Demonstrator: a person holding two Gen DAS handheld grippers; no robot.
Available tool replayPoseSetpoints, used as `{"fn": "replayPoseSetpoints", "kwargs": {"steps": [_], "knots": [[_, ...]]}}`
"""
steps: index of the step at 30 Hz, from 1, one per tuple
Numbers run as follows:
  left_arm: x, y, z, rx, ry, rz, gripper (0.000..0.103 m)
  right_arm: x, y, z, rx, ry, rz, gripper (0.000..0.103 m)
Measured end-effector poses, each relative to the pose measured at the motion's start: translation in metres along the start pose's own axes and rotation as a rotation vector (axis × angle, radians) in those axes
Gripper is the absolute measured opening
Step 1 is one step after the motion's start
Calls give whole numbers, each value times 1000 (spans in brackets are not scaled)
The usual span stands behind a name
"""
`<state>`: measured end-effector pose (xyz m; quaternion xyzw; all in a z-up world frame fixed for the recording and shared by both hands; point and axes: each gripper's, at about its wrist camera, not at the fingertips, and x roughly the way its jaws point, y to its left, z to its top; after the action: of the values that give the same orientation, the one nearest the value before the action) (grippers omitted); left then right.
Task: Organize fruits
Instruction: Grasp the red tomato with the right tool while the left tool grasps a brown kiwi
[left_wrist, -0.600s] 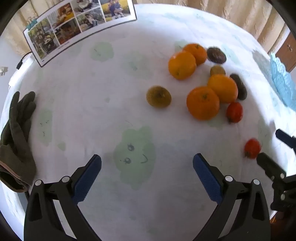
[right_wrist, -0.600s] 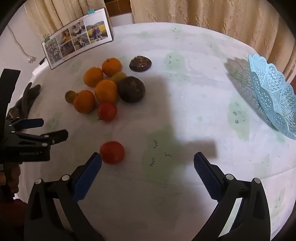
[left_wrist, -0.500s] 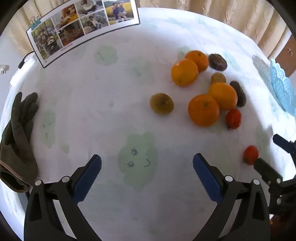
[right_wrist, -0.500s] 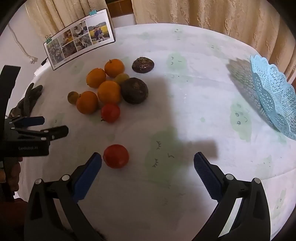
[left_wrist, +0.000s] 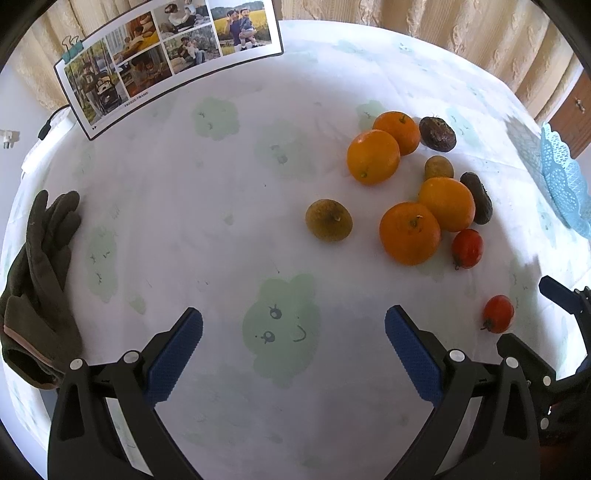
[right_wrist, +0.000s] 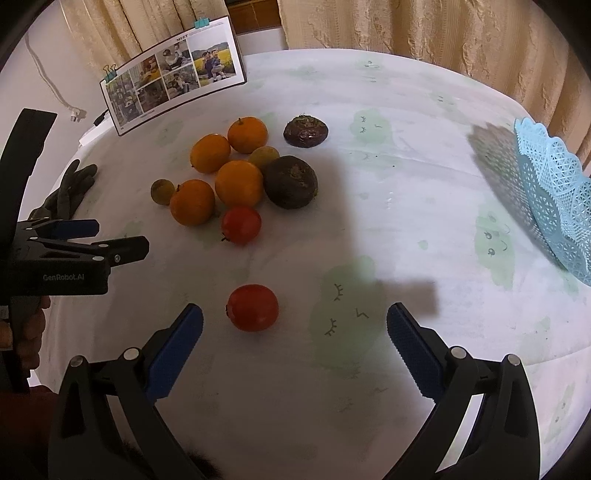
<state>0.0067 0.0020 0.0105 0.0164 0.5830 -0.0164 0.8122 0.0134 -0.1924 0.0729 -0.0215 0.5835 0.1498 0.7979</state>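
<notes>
Two black grippers with blue pads, left gripper and right gripper, both spread wide, holding nothing. Small round red tomato lying loose on white cloth-covered surface, just ahead of right gripper. Cluster of four oranges beyond it; pale blue lattice plastic basket well apart at far right.

left hand-held gripper jaws wide apart, right hand-held gripper likewise

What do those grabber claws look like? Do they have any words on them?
Both the left gripper and the right gripper are black plastic claws with silver rivets and bumpy blue pads. Seen from the right camera, the left one's side has white lettering, "GenRobot.AI".
</notes>
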Motion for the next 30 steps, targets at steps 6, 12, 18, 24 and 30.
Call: {"fn": "replayPoseSetpoints", "kwargs": {"steps": [6,12,18,24,30], "knots": [[-2,1,2,-5,-10,-32,98,-2,2,-1,-2,-5,6,101],[-5,3,0,-37,-20,-100,98,-2,5,-3,-11,-9,18,101],[-8,5,-3,-24,-27,-51,98,-1,13,-3,-37,-6,39,93],[-7,8,0,-30,-25,-55,98,6,17,0,-47,9,47,78],[-3,13,8,-46,-32,-58,97,14,27,1,-102,5,25,64]]}}
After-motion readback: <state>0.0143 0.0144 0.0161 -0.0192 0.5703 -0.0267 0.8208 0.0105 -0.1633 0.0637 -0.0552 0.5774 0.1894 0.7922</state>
